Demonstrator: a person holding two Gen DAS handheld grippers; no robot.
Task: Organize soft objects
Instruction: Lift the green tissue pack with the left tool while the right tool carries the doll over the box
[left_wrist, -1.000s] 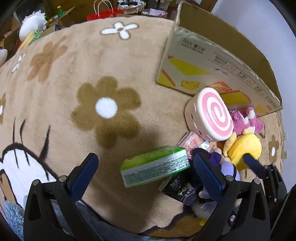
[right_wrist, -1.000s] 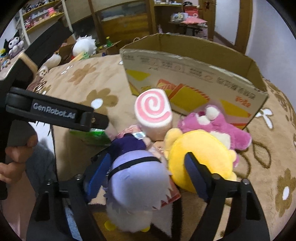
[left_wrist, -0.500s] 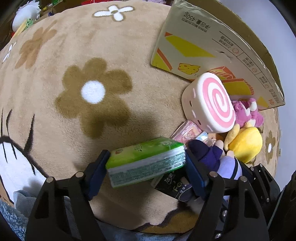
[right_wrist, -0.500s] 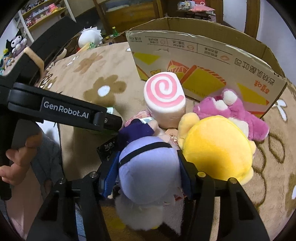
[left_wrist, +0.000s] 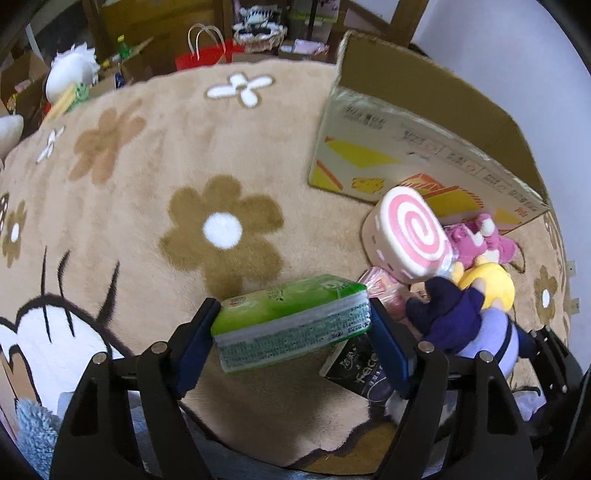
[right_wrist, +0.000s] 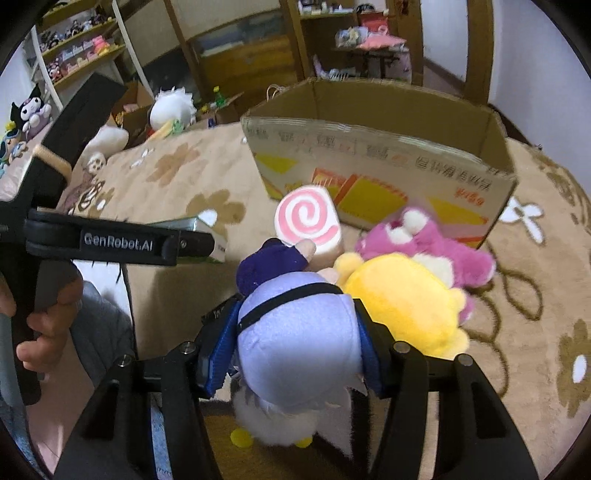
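Observation:
My left gripper (left_wrist: 291, 325) is shut on a green tissue pack (left_wrist: 291, 319) and holds it above the beige flower rug (left_wrist: 184, 166). My right gripper (right_wrist: 299, 339) is shut on a lilac plush doll (right_wrist: 299, 336) with a dark purple hood; it also shows in the left wrist view (left_wrist: 469, 325). A pink swirl roll cushion (right_wrist: 308, 221), a magenta plush (right_wrist: 417, 236) and a yellow plush (right_wrist: 406, 299) lie on the rug in front of an open cardboard box (right_wrist: 384, 162).
A dark packet (left_wrist: 365, 369) and a pink packet (left_wrist: 380, 284) lie on the rug under the held things. White plush toys (right_wrist: 173, 107), a red bag (left_wrist: 207, 59) and shelves stand beyond the rug's far edge.
Both grippers closed, the left on the green tissue pack, the right on the lilac doll. Both have risen with their loads off the rug.

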